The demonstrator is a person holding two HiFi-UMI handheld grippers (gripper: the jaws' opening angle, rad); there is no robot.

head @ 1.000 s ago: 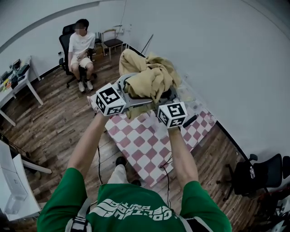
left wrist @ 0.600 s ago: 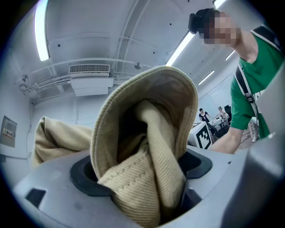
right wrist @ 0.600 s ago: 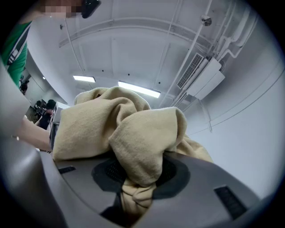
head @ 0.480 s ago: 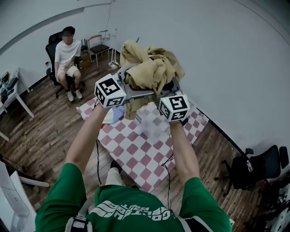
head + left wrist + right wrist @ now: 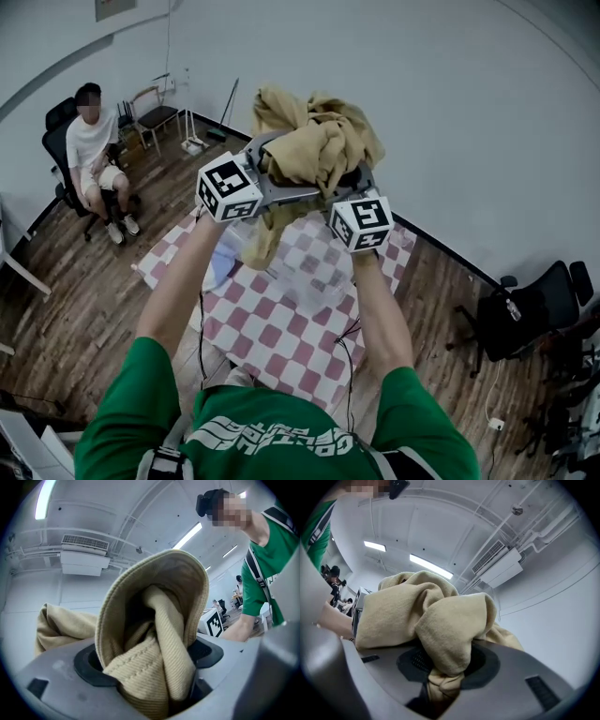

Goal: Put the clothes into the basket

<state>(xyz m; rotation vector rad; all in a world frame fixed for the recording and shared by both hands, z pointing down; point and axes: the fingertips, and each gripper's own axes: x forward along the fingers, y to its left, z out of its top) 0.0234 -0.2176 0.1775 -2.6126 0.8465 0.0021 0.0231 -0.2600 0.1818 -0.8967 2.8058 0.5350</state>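
Checkered mat [image 5: 281,319] below, left hand-held gripper [image 5: 147,660], right hand-held gripper [image 5: 447,663], both clamped on tan garment [image 5: 319,145]

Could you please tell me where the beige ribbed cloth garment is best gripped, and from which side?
Grip the beige ribbed cloth garment at its thick bunched folds, from underneath, as the left tongs and right tongs do now: it piles loosely above them, and one end dangles below.

The person wears a green short-sleeved shirt [image 5: 141,403] with white lettering [image 5: 272,437] on its front and a dark shoulder strap [image 5: 257,573]. The left gripper [image 5: 150,677] and right gripper [image 5: 440,677] have grey shells with black oval insets [image 5: 86,670]. Each carries a white cube [image 5: 230,187] with black square markers. Thin black cables [image 5: 202,323] trail from them.
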